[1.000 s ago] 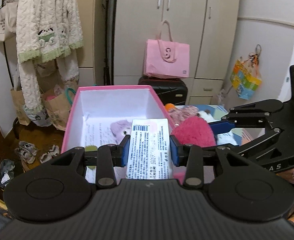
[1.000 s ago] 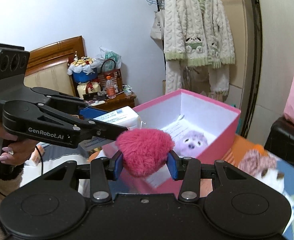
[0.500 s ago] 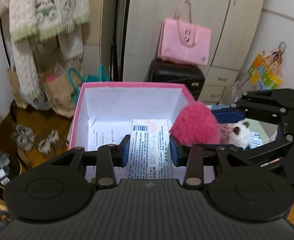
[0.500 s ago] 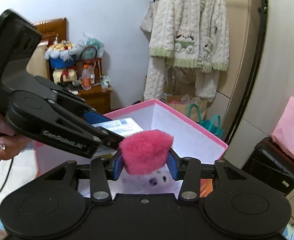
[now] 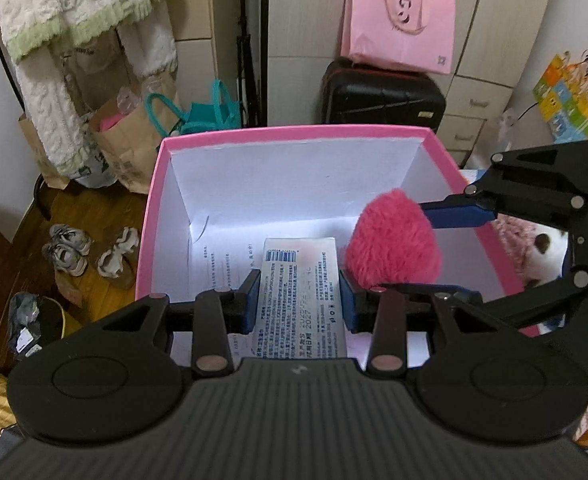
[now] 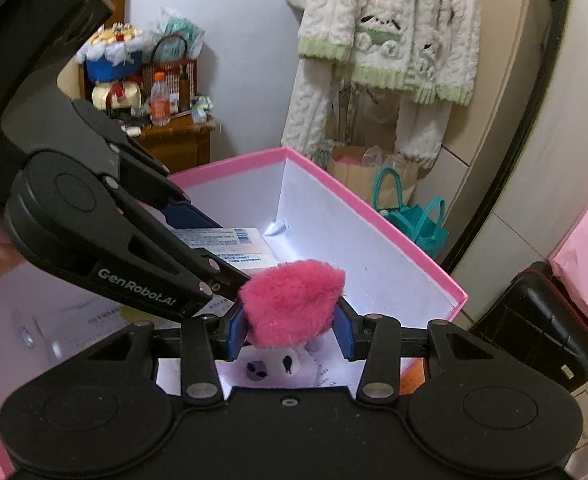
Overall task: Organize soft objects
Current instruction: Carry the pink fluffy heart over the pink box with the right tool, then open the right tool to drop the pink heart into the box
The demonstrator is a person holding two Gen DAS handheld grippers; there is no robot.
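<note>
Your right hand-held gripper [image 6: 290,332] clamps the pink plush [image 6: 292,304]; your left hand-held gripper [image 5: 299,294] clamps the white packet [image 5: 300,280], both over the pink box [image 5: 294,136].

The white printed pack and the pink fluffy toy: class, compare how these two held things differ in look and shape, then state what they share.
The white printed pack is flat, rectangular and covered in text with a barcode; the pink fluffy toy is rounded, furry and unmarked. The pack sits in the left gripper; the toy is in the right gripper. Both are clamped between blue pads and held over the open pink box.
</note>
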